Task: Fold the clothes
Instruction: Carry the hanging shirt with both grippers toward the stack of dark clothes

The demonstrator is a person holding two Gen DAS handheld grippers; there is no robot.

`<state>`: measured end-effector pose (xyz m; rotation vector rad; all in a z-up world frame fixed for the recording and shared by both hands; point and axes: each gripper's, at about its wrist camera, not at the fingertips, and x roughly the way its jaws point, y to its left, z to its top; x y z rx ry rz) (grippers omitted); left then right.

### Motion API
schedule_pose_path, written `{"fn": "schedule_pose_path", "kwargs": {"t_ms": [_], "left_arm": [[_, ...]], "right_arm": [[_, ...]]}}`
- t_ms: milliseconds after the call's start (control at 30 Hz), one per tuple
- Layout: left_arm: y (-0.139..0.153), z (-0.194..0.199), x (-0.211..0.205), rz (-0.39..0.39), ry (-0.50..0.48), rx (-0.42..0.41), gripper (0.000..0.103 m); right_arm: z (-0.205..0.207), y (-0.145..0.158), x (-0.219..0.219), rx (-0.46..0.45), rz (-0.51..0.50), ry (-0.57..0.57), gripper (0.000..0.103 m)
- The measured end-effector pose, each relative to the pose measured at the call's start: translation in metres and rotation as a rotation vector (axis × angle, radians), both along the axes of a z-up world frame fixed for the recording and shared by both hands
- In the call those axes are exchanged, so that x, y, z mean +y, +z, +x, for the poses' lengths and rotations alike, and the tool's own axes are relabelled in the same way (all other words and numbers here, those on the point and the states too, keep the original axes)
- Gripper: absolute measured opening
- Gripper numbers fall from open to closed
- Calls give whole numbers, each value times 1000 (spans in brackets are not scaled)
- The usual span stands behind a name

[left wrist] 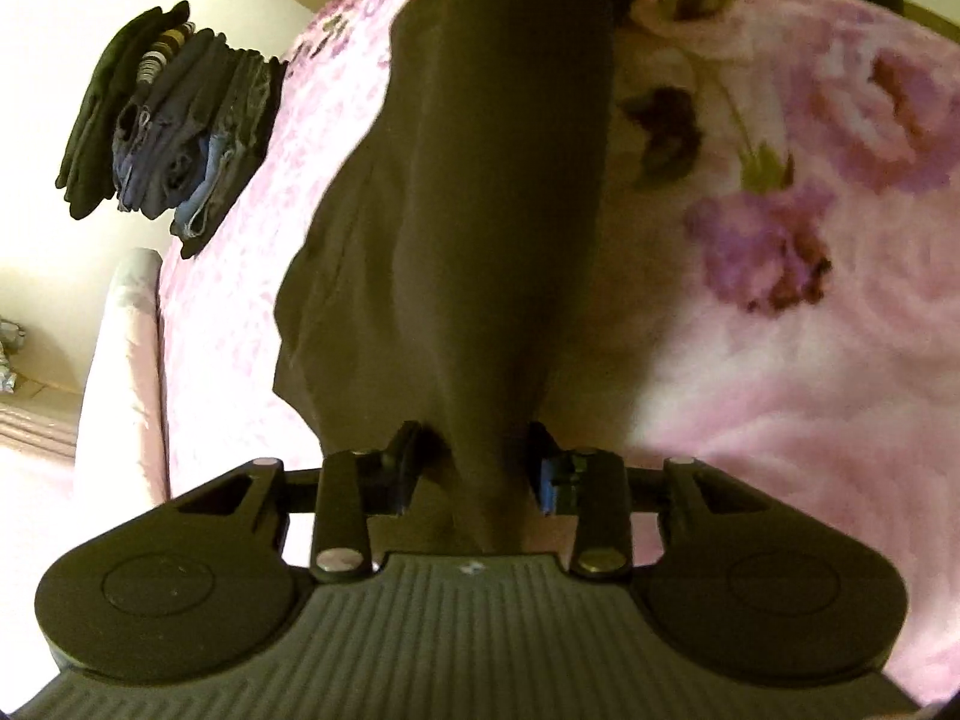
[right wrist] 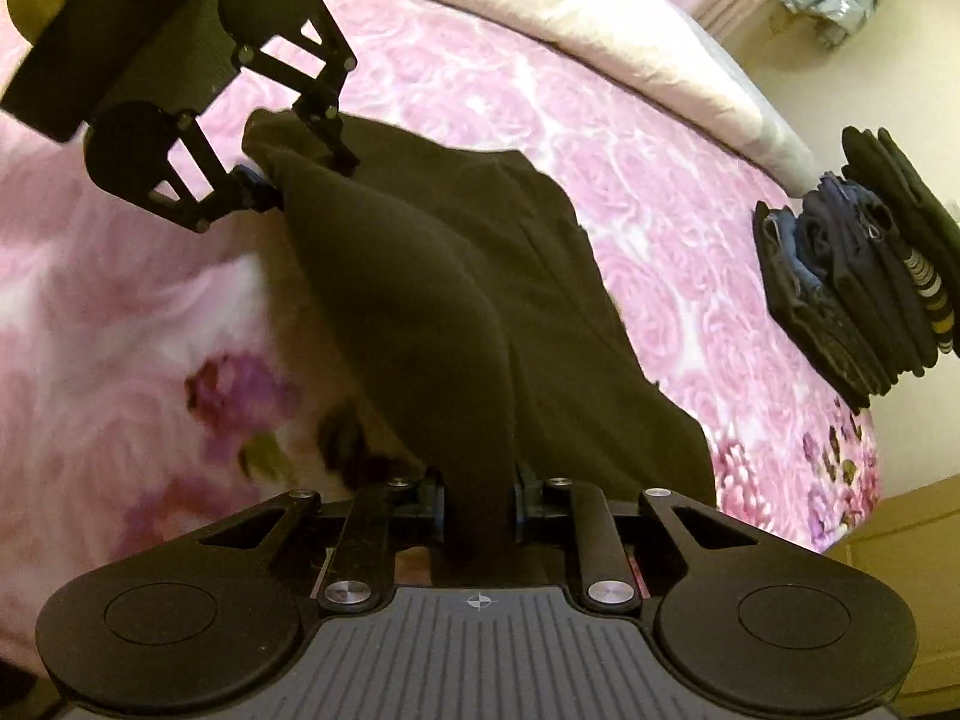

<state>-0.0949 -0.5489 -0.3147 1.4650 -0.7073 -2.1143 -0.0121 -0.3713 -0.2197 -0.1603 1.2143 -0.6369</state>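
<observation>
A dark brown garment [left wrist: 468,210] hangs stretched between my two grippers above the pink floral bedspread [left wrist: 780,390]. In the left wrist view my left gripper [left wrist: 477,462] is shut on one bunched end of it, and the cloth runs away toward the top of the frame. In the right wrist view my right gripper [right wrist: 480,489] is shut on the other end of the garment [right wrist: 432,300]. My left gripper [right wrist: 306,174] shows at the upper left there, pinching the far corner. The lower part of the cloth drapes onto the bedspread [right wrist: 510,96].
A stack of folded dark and blue clothes [left wrist: 168,120] [right wrist: 858,276] sits near the bed's edge. A pale padded bed border [left wrist: 126,360] [right wrist: 600,18] runs along that side. A wooden cabinet [right wrist: 900,540] stands beside the bed.
</observation>
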Motion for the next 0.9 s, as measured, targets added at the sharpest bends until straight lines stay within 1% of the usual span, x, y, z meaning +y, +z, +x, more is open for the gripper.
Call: {"fn": "schedule_pose_path", "kwargs": {"t_ms": [33, 133, 233, 267, 300, 333, 367, 400, 433, 567, 633, 700, 733, 767, 800, 867, 900], "left_arm": [[1, -1, -2, 7, 6, 0, 12], [14, 2, -6, 36, 17, 4, 8], [32, 9, -7, 49, -1, 5, 7], [37, 10, -7, 50, -11, 4, 7], [42, 11, -6, 53, -18, 1, 7], [46, 12, -6, 58, -24, -3, 7], [49, 12, -6, 66, -29, -7, 7], [52, 12, -6, 77, -32, -11, 7], [54, 12, -6, 89, -31, -12, 7], [58, 7, -9, 146, 7, 10, 7], [59, 6, -9, 155, 10, 4, 7], [61, 5, -9, 161, 10, -3, 7], [62, 4, -10, 163, 7, -7, 7], [65, 3, -9, 165, 5, -11, 7], [69, 2, -8, 167, 4, -15, 7], [79, -1, -6, 170, 3, -24, 7], [83, -3, -5, 172, 2, -28, 7]], "right_arm": [[-2, -2, 2, 5, -3, 5, 18], [-4, -9, 0, 10, -9, 8, 18], [-5, -11, -6, 2, 11, -30, 19], [-4, -11, -6, 0, 9, -41, 23], [-4, -10, -5, -1, 0, -50, 28], [-4, -10, -4, 0, -14, -61, 45], [-5, -11, -1, 2, -35, -69, 68], [-5, -12, 1, 4, -58, -74, 75], [-6, -15, 4, 5, -72, -70, 77], [0, -40, 10, 6, -74, -36, 77], [4, -53, 9, 24, -100, -13, 76], [4, -57, 5, 29, -105, -21, 75], [1, -55, 2, 21, -89, -27, 61], [0, -53, 1, 19, -75, -22, 40], [-2, -47, 2, 22, -66, -12, 34], [-7, -34, 1, 24, -48, -6, 27], [-10, -26, -2, 19, -29, -14, 26]]}}
